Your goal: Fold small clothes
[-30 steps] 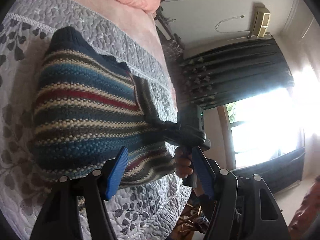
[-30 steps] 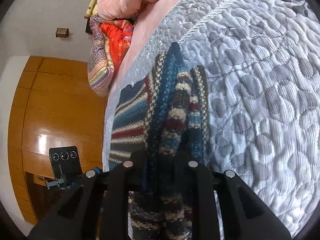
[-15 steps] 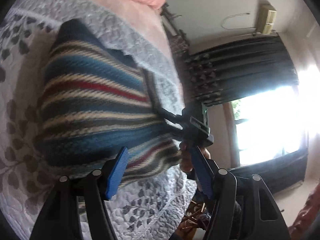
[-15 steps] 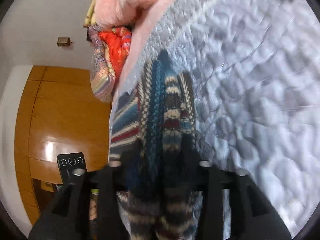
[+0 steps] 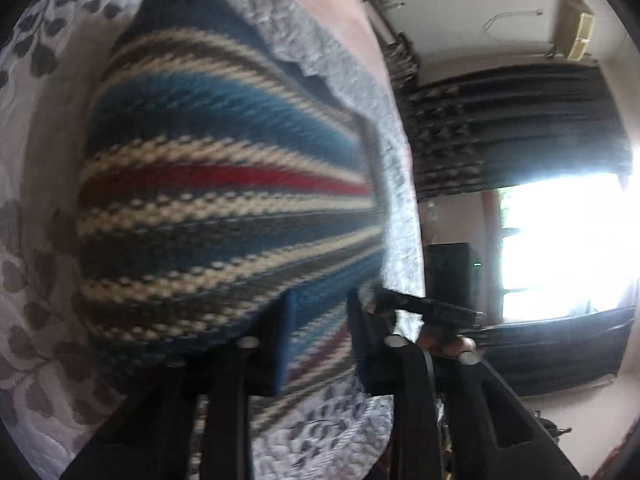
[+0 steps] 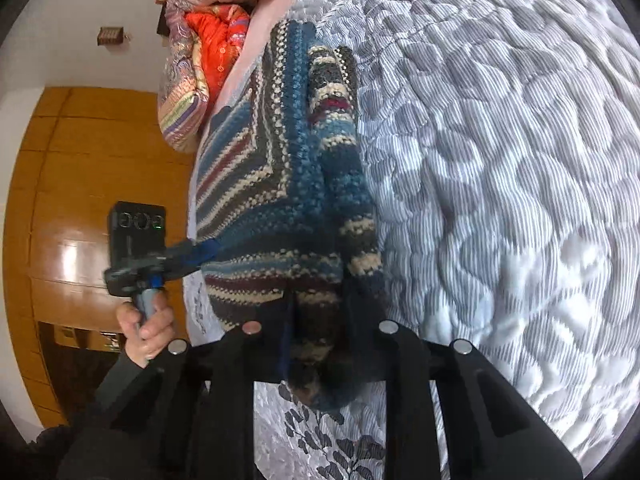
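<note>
A: Item 1, far left of my right wrist view?

B: I log a hand point(image 6: 146, 330) in a dark sleeve gripping the left gripper point(image 6: 200, 254); its blue fingers are pinched on the near left edge of the striped knit sweater point(image 6: 280, 184).

A: Item 2, the garment itself?

B: It lies on the grey quilted bedspread point(image 6: 500, 160), partly folded, 1 sleeve laid along its right side; blue, cream, red and dark bands; orange and patterned bedding point(image 6: 200, 68) sits beyond it.

A: Item 3, my right gripper point(image 6: 316, 320)?

B: Its jaws are drawn in tight on a bunched thickness of the knit at the near end.

A: And my left wrist view?

B: Blurred; the left gripper point(image 5: 320, 320) has its blue pads point(image 5: 286, 336) narrowed, with the sweater point(image 5: 224, 200) edge between them; dark curtains point(image 5: 520, 128) and a bright window point(image 5: 568, 244) at right.
</note>
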Tool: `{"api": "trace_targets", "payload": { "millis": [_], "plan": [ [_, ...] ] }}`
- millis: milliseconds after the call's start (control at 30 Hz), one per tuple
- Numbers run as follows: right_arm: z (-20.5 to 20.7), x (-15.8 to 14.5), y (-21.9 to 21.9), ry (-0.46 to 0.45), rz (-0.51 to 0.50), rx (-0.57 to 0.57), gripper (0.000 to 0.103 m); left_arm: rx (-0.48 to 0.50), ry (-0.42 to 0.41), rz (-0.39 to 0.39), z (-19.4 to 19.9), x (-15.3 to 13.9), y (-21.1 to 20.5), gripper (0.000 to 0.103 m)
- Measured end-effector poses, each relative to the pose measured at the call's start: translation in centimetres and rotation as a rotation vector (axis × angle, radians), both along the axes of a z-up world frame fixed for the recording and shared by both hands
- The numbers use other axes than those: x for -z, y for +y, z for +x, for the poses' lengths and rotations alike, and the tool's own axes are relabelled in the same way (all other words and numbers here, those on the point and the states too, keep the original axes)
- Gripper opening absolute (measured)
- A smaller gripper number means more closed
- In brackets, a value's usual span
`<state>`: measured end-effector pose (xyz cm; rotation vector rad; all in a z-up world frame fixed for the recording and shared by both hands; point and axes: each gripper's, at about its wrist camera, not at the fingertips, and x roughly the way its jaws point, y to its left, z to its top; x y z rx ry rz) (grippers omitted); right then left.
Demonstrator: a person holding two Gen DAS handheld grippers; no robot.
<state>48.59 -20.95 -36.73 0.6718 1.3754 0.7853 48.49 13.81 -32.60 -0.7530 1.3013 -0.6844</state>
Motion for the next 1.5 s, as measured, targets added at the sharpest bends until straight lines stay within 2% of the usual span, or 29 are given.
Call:
{"api": "trace_targets", "payload": {
  "millis": [100, 133, 200, 233, 300, 333, 367, 433, 533, 633, 700, 767, 800, 833, 900, 967, 1000, 1067, 1167, 1267, 1333, 1367, 1433, 1500],
  "plan": [
    [-0.6, -1.7, 0.2, -0.032, 0.000, 0.001, 0.021, -0.024, -0.001, 0.009, -0.3, -1.0, 0.3, 0.026],
    [-0.6, -2.3, 0.3, -0.043, 0.007, -0.001, 0.021, -0.026, -0.019, -0.022, -0.8, -1.9, 0.3, 0.033],
    [-1.0, -3.2, 0.8, -0.069, -0.008, -0.019, 0.021, 0.020, -0.085, -0.076, -2.1, -3.9, -0.5, 0.034],
    [-0.9, -2.6, 1.1, -0.057, -0.056, -0.023, 0.021, 0.032, -0.094, -0.064, -2.5, -4.0, -0.9, 0.035],
    [0.0, -1.2, 1.7, -0.026, -0.096, -0.030, 0.020, 0.047, -0.053, 0.014, -2.7, -2.3, -1.5, 0.035],
    [0.2, -1.0, 1.7, -0.023, -0.098, -0.029, 0.021, 0.062, -0.003, 0.070, -2.9, -0.1, -1.9, 0.031],
    [0.4, -1.4, 1.6, -0.026, -0.097, -0.025, 0.023, 0.069, 0.011, 0.091, -3.0, 0.7, -2.0, 0.025],
    [0.5, -2.9, 1.2, -0.062, -0.076, -0.019, 0.026, 0.069, 0.004, 0.112, -3.4, 1.5, -1.7, 0.021],
    [1.9, -6.3, 0.6, -0.151, -0.015, 0.030, 0.026, 0.057, -0.054, 0.035, -4.4, -0.5, -0.8, 0.034],
    [4.2, -7.2, 1.9, -0.176, 0.029, 0.038, 0.026, 0.073, -0.106, -0.042, -5.5, -2.1, -0.7, 0.037],
    [5.3, -6.4, 3.8, -0.156, 0.049, 0.017, 0.026, 0.098, -0.104, -0.022, -5.9, -1.7, -1.3, 0.038],
    [6.6, -4.6, 5.0, -0.118, 0.008, 0.014, 0.022, 0.117, -0.076, 0.064, -5.5, -0.1, -2.4, 0.039],
    [7.4, -3.3, 4.5, -0.104, -0.026, 0.025, 0.015, 0.115, -0.063, 0.091, -5.4, 0.7, -2.3, 0.039],
    [8.1, -2.0, 4.1, -0.085, -0.074, 0.047, 0.000, 0.108, -0.059, 0.091, -5.3, 1.6, -2.0, 0.036],
    [8.6, -1.2, 3.5, -0.062, -0.070, 0.063, 0.000, 0.097, -0.055, 0.075, -5.2, 1.5, -1.7, 0.034],
    [8.7, -2.5, 3.0, -0.089, -0.060, 0.085, 0.001, 0.101, -0.068, 0.061, -5.5, 0.5, -1.3, 0.044],
    [8.6, -3.4, 2.6, -0.107, -0.045, 0.094, 0.006, 0.099, -0.084, 0.045, -5.8, -0.1, -0.9, 0.048],
    [8.8, -5.2, 2.5, -0.137, -0.013, 0.108, 0.006, 0.080, -0.124, 0.026, -6.5, -1.2, 0.1, 0.062],
    [9.9, -5.4, 4.2, -0.146, -0.010, 0.082, 0.006, 0.018, -0.119, 0.021, -7.0, -1.4, 2.1, 0.063],
    [11.6, -3.4, 5.4, -0.113, -0.059, 0.082, 0.010, -0.080, -0.144, -0.024, -7.1, -2.3, 4.1, 0.064],
    [12.9, -1.2, 6.0, -0.071, -0.152, 0.087, 0.000, -0.129, -0.131, -0.058, -6.7, -2.6, 5.7, 0.064],
    [13.0, -1.0, 5.8, -0.074, -0.164, 0.091, 0.000, -0.148, -0.127, -0.074, -6.2, -3.0, 6.2, 0.064],
    [11.8, -2.8, 5.1, -0.098, -0.084, 0.097, 0.013, -0.165, -0.134, -0.107, -5.3, -3.7, 7.1, 0.065],
    [9.6, -4.4, 4.8, -0.129, -0.009, 0.040, 0.015, -0.160, -0.141, -0.115, -3.9, -4.0, 7.5, 0.065]
  ]
}}
